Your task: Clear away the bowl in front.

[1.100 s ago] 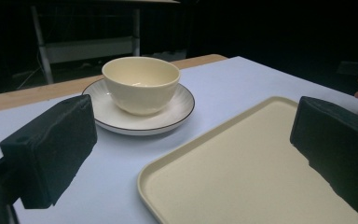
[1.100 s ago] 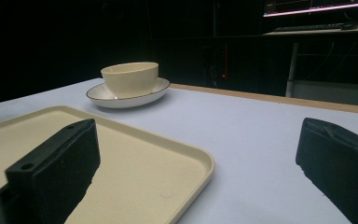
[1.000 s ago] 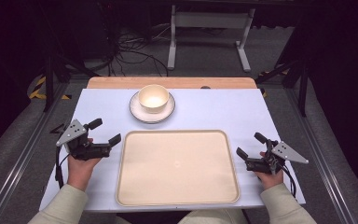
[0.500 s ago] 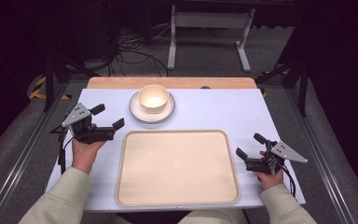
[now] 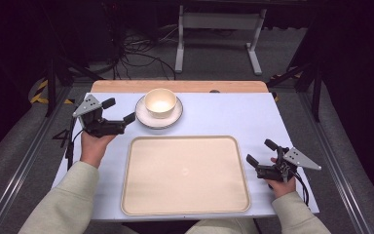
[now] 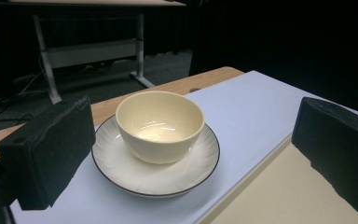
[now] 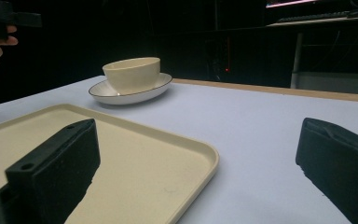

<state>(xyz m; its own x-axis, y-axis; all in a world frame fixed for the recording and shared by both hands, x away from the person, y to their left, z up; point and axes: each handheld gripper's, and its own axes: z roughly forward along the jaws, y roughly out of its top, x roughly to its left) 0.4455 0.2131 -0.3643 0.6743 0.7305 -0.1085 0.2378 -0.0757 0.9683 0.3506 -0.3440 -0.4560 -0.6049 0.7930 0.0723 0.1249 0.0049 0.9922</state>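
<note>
A cream bowl (image 5: pixel 160 102) (image 6: pixel 160 125) (image 7: pixel 131 73) sits upright on a white plate (image 5: pixel 146 118) (image 6: pixel 121 175) (image 7: pixel 121 97) with a dark rim, at the back middle of the table. My left gripper (image 5: pixel 119 110) is raised just left of the plate, open, its jaws pointing at the bowl with nothing between them. A large cream tray (image 5: pixel 185 174) (image 7: pixel 135 172) lies bare in front of the plate. My right gripper (image 5: pixel 260 152) rests open by the tray's right edge, holding nothing.
The table (image 5: pixel 233 112) has a pale blue top with a wooden strip (image 5: pixel 180 86) along its far edge. Beyond it stand a white table frame (image 5: pixel 219 29) and cables (image 5: pixel 136 58) on the dark floor. Metal rails run along both sides.
My left gripper has risen and moved forward and to the right, from beside the tray's left edge to just left of the plate. The right gripper has stayed still.
</note>
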